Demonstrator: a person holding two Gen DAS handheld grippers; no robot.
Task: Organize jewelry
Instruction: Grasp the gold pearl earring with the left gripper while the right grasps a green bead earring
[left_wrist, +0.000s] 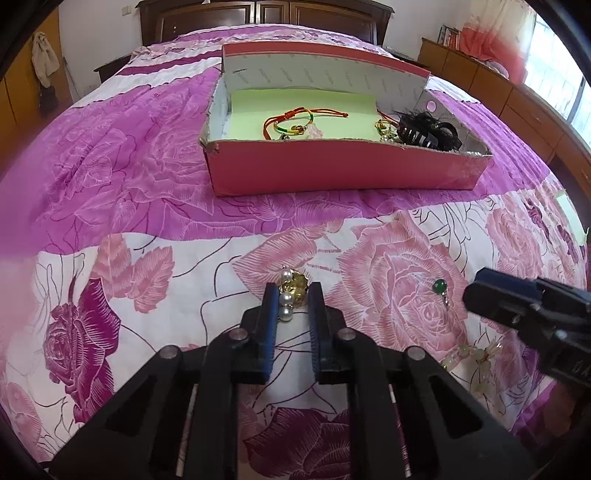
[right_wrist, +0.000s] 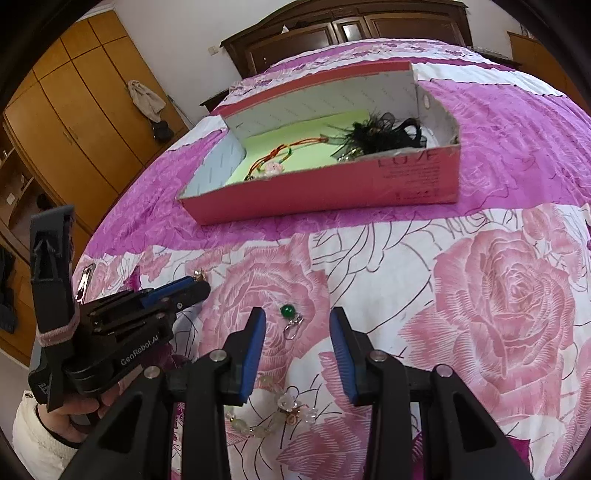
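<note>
**Two pieces still loose on the bedspread, box waiting**

The red box (left_wrist: 332, 173) sits open on the bed (left_wrist: 129, 155), and everything is best placed from it. On its green liner lie a coloured cord bracelet (left_wrist: 291, 120) toward the left end and a black feathered hair clip (left_wrist: 428, 129) at the right end. Well in front of the box, the left tongs (left_wrist: 293, 295) have their pads on either side of a gold-and-pearl ornament (left_wrist: 291, 293), narrowly parted; whether they have truly bitten on it I cannot tell. The right tongs (right_wrist: 297, 321) hang wide open and hold nothing, a green-bead earring (right_wrist: 290, 317) lying between the tips, nearer the left pad. A pale beaded bracelet (right_wrist: 273, 413) lies nearer the person than the earring.

To do this well, I would close squarely on the ornament's solid gold body rather than the pearls (they may roll out), then lift clear of the soft, wrinkled cover before travelling.

The box's near wall is low but must be cleared. The bare liner in the middle of the box looks the easiest landing, away from the feathers. The two tongs are close together, so one should move at a time.
</note>
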